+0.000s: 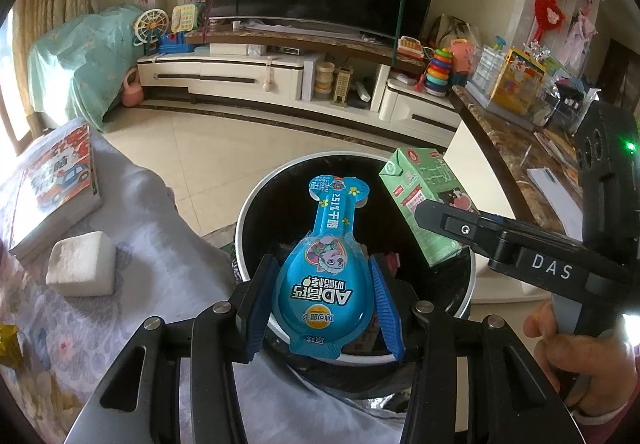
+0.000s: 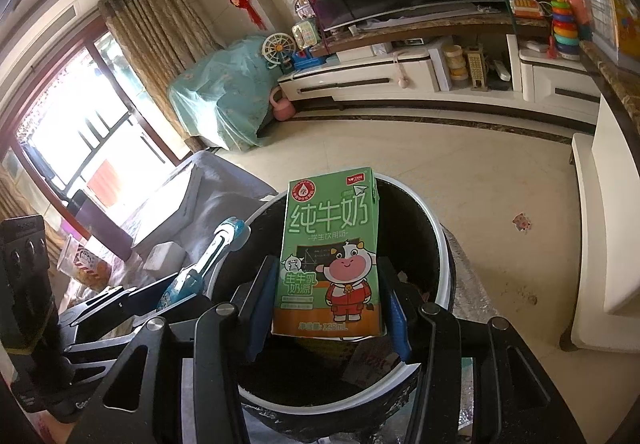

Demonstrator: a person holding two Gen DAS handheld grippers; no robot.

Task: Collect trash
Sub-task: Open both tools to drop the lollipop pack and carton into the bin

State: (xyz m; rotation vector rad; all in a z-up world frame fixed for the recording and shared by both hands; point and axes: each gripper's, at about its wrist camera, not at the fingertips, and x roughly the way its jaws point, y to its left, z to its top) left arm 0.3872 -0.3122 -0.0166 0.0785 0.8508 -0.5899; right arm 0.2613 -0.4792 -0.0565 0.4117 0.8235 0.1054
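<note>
Two claws hung over the black trash bin (image 1: 256, 203). At nine o'clock, the left claw (image 1: 322, 304) pinched a blue cheese-snack packet (image 1: 328, 268) above the bin's mouth; at three o'clock, the right claw (image 2: 326, 304) clamped a green milk carton (image 2: 330, 252) upright over the same opening. Best practice, I judged: centre each item inside the white rim before letting go, one at a time.

We see a table under a pale floral cloth (image 1: 140, 244), bearing a picture book (image 1: 56, 187) and, just beside it, a white foam-like block (image 1: 82, 268). On the cream tiled floor (image 1: 208, 159) stands a round black bin with a white rim (image 1: 256, 199), and a small sticker (image 2: 521, 222) lies well apart from it.
</note>
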